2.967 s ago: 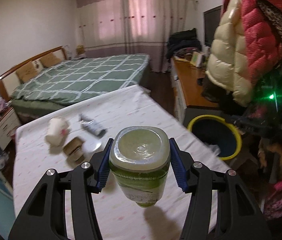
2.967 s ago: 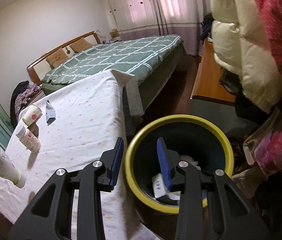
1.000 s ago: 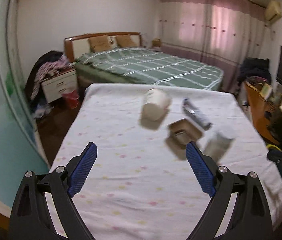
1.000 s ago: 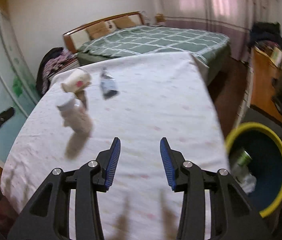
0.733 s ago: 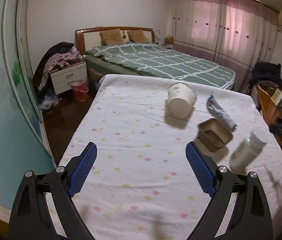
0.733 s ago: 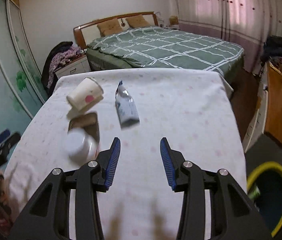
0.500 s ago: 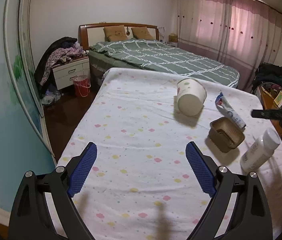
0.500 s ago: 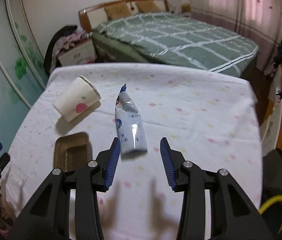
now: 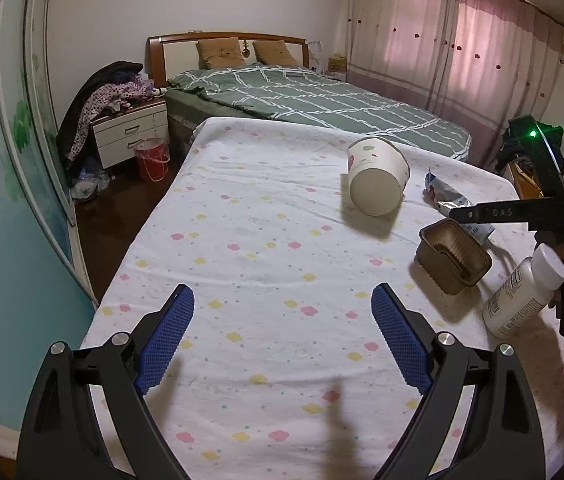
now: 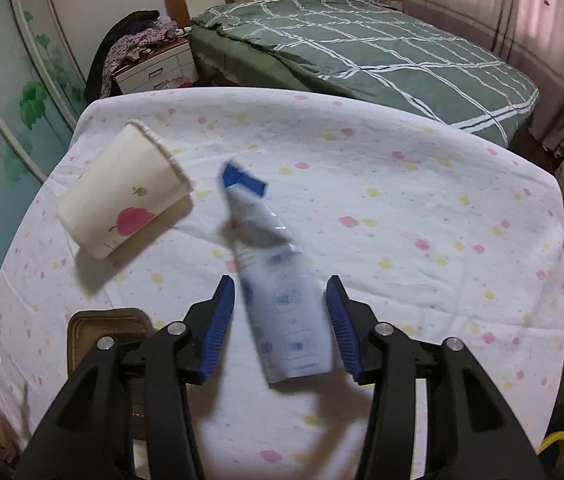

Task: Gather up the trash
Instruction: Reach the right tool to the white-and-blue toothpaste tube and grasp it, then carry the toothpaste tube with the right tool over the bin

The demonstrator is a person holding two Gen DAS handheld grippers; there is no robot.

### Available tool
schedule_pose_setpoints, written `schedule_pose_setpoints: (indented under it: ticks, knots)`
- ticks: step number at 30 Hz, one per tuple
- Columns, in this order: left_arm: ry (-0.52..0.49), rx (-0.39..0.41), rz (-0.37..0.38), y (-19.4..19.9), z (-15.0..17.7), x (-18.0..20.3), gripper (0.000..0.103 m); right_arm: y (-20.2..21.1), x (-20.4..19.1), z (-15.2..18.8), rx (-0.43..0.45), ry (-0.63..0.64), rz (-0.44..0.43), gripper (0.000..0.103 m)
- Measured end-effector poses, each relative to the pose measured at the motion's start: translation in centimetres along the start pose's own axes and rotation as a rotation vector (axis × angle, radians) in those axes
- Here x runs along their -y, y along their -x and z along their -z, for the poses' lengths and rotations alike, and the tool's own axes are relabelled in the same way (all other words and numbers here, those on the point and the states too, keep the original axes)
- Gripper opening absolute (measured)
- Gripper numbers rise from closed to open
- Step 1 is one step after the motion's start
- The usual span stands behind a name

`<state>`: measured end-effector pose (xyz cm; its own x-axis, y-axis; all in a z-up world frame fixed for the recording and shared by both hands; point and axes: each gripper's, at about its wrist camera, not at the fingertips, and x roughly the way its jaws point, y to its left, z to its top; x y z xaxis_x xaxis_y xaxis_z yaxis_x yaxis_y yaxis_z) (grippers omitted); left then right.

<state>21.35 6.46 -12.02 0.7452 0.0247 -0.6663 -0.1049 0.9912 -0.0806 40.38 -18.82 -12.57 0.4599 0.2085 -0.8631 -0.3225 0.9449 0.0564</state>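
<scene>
We see our right claw (image 10: 282,328) released, its blue pads standing on either side of a blue and white wrapper (image 10: 278,288) that lies on the surface (image 10: 421,200), a table under a white cloth with pastel flowers. The wrapper's wide end sits between the pads with a gap on each side; its narrow torn end points away from us toward the bed (image 10: 361,40). The wrapper looks blurred, so we cannot tell whether the pads reach down to its level or hover above it.

To the left of the wrapper a paper cup (image 10: 122,200) with a red apple print lies on its side, mouth toward the far end of the surface. A brown foil tray (image 10: 98,328) sits just left of the right claw, partly hidden behind its left finger.

Our left claw (image 9: 282,340) is spread wide and holds nothing, over bare cloth near the near end of the surface. From that view, the paper cup, the foil tray and a white pill bottle (image 9: 521,296) lie well ahead and to its right, the bottle on its side beside the right claw's black body.
</scene>
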Motion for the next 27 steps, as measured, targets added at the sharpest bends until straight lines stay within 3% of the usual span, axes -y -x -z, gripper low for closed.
schedule_pose_setpoints:
  ticks: [1, 3, 5, 11, 17, 22, 27]
  knots:
    - [0.001, -0.001, 0.001, 0.0, 0.0, 0.0, 0.089, -0.1, 0.0, -0.1, -0.004, 0.003, 0.016, 0.034]
    - [0.004, -0.001, 0.002, 0.0, 0.0, -0.1, 0.089, 0.0, -0.1, 0.0, -0.009, 0.001, 0.031, 0.024]
    - [0.004, 0.001, 0.002, 0.2, 0.1, -0.1, 0.089, 0.5, 0.1, 0.3, -0.006, -0.008, 0.030, 0.008]
    - [-0.018, 0.012, 0.001, 0.5, 0.2, 0.3, 0.090, 4.1, 1.8, 2.4, 0.063, -0.080, 0.011, 0.008]
    - [-0.039, 0.018, 0.014, 0.9, 0.3, 0.8, 0.090, 9.1, 4.9, 7.3, 0.151, -0.205, 0.004, 0.008]
    - [-0.067, 0.015, 0.029, 1.2, 0.5, 1.7, 0.090, 12.6, 8.6, 13.5, 0.207, -0.346, 0.074, 0.008]
    - [-0.099, 0.008, 0.069, 2.0, 0.5, 2.9, 0.090, 16.3, 13.3, 19.6, 0.255, -0.504, 0.221, 0.008]
